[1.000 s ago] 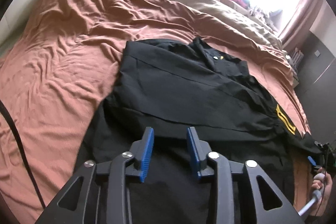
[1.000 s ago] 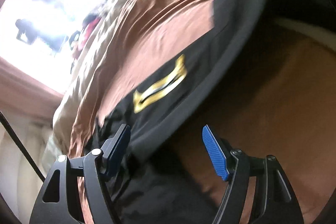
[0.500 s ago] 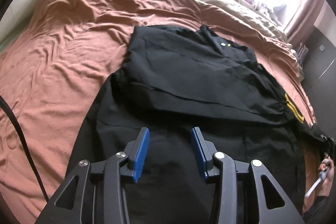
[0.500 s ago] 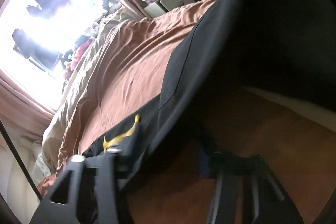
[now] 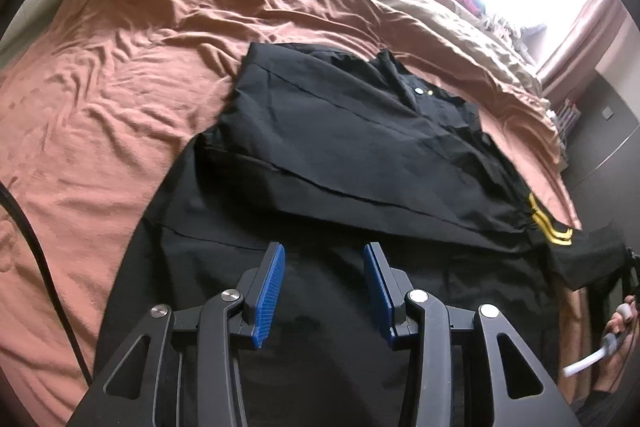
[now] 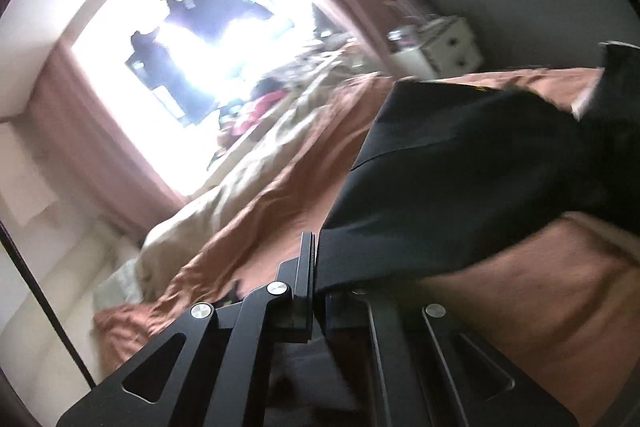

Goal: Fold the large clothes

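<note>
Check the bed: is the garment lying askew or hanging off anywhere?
Yes. The black garment lies skewed across the sheet; its yellow-striped sleeve hangs off the bed's edge, pinched in the right gripper.

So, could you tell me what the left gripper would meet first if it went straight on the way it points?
Most likely the black garment spread on the bed; the left gripper points down at it, its jaws apart and empty.

No readable text, label, brand or number shows in either view, only plain yellow stripes [image 5: 548,223].
</note>
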`<move>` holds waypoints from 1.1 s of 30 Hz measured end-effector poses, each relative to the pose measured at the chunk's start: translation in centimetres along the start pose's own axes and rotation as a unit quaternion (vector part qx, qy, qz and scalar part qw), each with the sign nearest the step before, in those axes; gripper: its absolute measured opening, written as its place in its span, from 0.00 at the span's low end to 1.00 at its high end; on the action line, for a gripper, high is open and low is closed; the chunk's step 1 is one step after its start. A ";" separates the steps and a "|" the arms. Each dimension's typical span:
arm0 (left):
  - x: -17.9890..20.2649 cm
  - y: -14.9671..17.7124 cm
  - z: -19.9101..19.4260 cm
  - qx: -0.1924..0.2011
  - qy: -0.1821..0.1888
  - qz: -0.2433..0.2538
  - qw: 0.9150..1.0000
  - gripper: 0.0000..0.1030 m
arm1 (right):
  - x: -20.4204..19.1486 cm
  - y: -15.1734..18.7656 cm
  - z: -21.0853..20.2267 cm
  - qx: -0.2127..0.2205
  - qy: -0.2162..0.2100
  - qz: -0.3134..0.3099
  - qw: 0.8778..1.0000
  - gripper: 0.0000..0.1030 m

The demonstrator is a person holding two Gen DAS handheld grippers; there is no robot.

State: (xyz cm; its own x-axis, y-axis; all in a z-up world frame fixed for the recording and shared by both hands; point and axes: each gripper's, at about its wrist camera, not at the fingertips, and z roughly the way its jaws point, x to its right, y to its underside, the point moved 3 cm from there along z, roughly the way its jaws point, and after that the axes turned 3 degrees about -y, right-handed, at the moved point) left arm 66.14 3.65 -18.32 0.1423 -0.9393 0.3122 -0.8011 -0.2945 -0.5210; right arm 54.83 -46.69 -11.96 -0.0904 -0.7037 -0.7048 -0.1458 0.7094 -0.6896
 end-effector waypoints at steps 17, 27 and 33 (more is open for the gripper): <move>1.6 -1.3 -1.8 0.023 0.044 -0.052 0.997 0.42 | -13.2 7.7 4.0 -0.089 -0.155 0.035 0.983 0.00; -0.3 -1.2 -1.1 0.023 0.016 -0.060 0.998 0.42 | -15.4 13.5 14.9 -0.248 -0.124 -0.058 0.959 0.00; -1.6 -1.3 -0.6 0.021 0.011 -0.089 0.996 0.42 | -15.7 18.8 20.5 -0.370 -0.045 -0.100 0.923 0.04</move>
State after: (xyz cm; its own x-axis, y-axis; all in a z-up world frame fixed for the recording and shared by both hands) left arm 66.59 5.67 -17.62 0.2676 -0.8676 0.4191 -0.7389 -0.4639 -0.4886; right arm 73.67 -21.45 -17.26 0.0885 -0.7873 -0.6102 -0.7858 0.3213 -0.5285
